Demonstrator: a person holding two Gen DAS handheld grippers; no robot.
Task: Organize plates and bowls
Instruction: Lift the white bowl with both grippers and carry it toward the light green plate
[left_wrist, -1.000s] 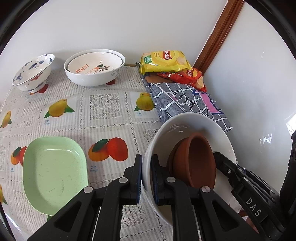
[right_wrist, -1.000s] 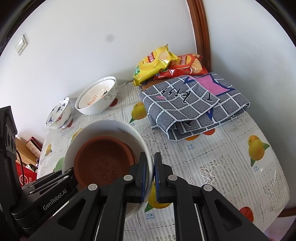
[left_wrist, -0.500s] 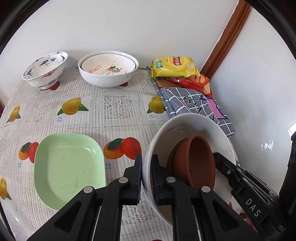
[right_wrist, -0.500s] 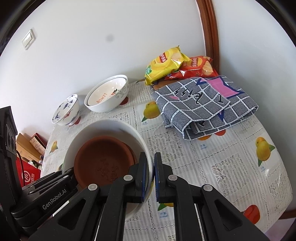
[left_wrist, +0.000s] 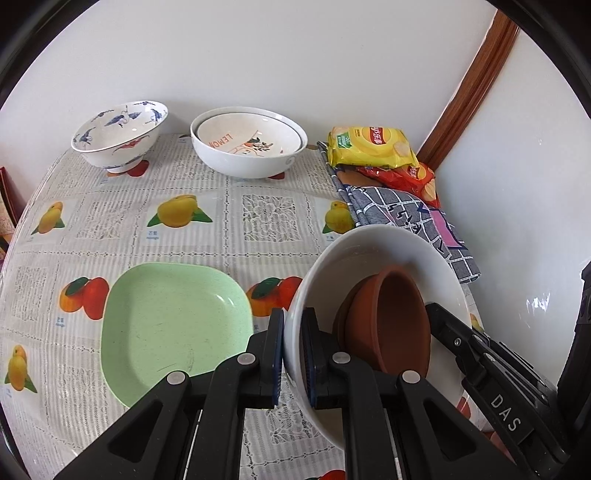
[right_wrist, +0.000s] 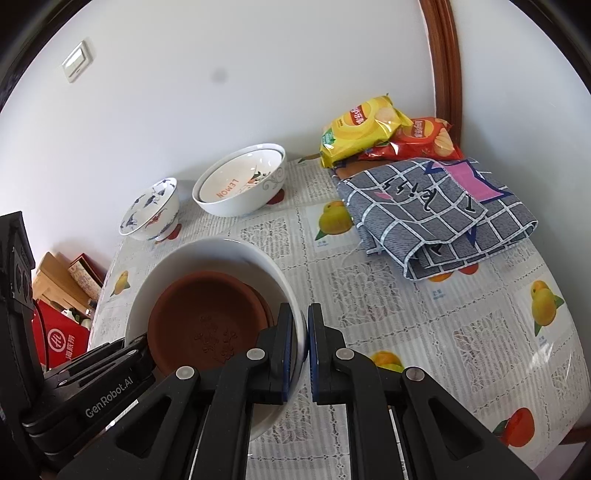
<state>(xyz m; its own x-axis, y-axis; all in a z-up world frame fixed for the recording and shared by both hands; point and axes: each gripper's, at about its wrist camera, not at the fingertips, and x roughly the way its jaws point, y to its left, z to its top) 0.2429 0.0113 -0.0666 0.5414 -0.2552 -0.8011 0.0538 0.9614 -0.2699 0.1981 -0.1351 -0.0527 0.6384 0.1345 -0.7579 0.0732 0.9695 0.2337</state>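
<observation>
Both grippers clamp one white bowl (left_wrist: 373, 258) by opposite rims: left gripper (left_wrist: 293, 354) at lower centre of its frame, right gripper (right_wrist: 300, 345) likewise, probably because the brown dishes (right_wrist: 207, 325) nested inside add weight. It hangs above the worktop (left_wrist: 229, 221), right of the green plate (left_wrist: 170, 325).

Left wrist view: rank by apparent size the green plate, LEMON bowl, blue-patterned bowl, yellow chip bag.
1. green plate, though it lies nearest the camera
2. LEMON bowl
3. blue-patterned bowl
4. yellow chip bag
3 and 4 look close; unsure.
</observation>
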